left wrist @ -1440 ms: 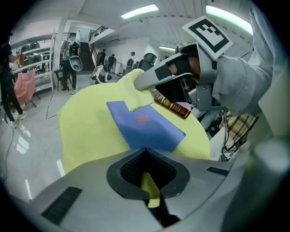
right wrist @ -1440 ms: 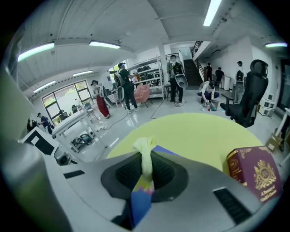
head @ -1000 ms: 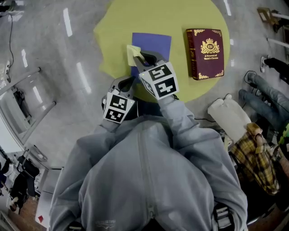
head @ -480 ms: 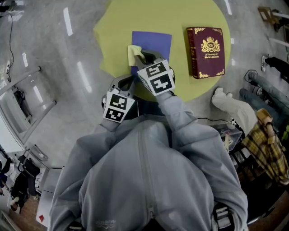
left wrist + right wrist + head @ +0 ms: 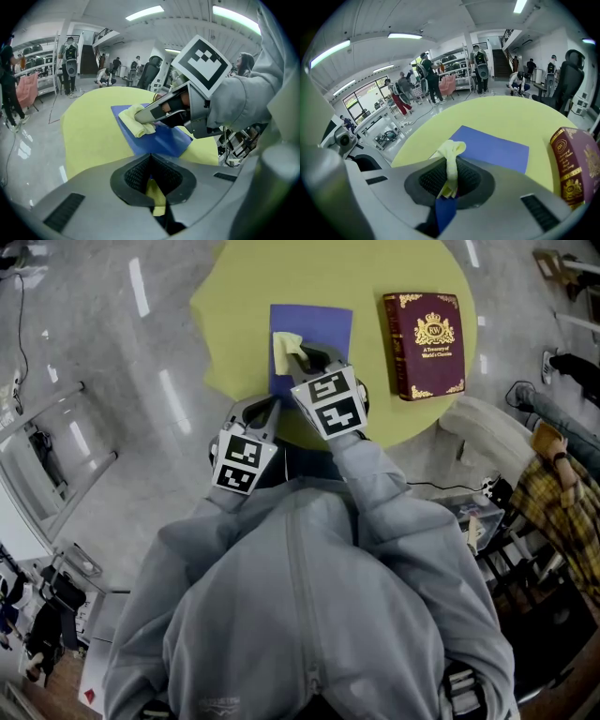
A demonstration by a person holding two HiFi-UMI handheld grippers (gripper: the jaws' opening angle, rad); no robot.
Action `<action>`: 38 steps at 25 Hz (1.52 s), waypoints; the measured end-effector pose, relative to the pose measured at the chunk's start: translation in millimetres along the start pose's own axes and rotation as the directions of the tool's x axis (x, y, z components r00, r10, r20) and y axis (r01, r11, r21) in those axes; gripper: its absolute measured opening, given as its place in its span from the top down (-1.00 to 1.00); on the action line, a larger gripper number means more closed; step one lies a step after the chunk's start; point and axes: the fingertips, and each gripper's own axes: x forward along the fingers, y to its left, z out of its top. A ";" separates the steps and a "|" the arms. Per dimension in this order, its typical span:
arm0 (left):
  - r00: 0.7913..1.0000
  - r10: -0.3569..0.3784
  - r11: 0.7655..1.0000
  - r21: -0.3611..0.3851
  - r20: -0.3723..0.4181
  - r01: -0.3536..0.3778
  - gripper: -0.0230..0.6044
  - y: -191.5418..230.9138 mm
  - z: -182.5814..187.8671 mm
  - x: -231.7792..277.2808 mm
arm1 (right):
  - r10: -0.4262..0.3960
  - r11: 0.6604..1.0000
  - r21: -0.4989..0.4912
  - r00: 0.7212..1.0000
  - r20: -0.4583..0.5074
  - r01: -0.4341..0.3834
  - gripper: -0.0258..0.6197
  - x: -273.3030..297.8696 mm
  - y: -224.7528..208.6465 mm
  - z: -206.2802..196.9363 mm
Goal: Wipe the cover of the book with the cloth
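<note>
Cloth (image 5: 452,151) between closed right gripper (image 5: 448,185) jaws

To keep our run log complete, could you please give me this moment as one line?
right gripper: shut on cloth | cloth: on blue book | left gripper: shut, by table edge | red book: apart

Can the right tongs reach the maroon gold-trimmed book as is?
Likely yes: right tongs, shut on the pale yellow cloth, with only bare yellow tabletop between them and the maroon gold-trimmed book.

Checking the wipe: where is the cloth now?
In the head view, the cloth is pinched by the right gripper on the blue book's left half, left of the red book.
</note>
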 end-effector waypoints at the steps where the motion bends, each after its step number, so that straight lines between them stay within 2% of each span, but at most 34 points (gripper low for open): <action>1: 1.000 0.000 1.000 0.000 0.000 0.000 0.87 0.6 0.7 -0.6 | -0.007 1.000 0.002 1.000 -0.001 0.007 0.75 -1.6 -2.0 -0.4; 32: 1.000 -0.003 1.000 -0.011 -0.002 0.003 0.87 0.5 2.8 -0.4 | -0.192 0.978 0.076 0.981 -0.025 0.194 0.75 -59.1 -85.9 -48.2; 38: 1.000 -0.002 1.000 -0.012 -0.003 0.002 0.87 0.2 2.3 -2.1 | -0.211 0.973 0.090 0.977 -0.034 0.213 0.75 -64.8 -89.9 -51.5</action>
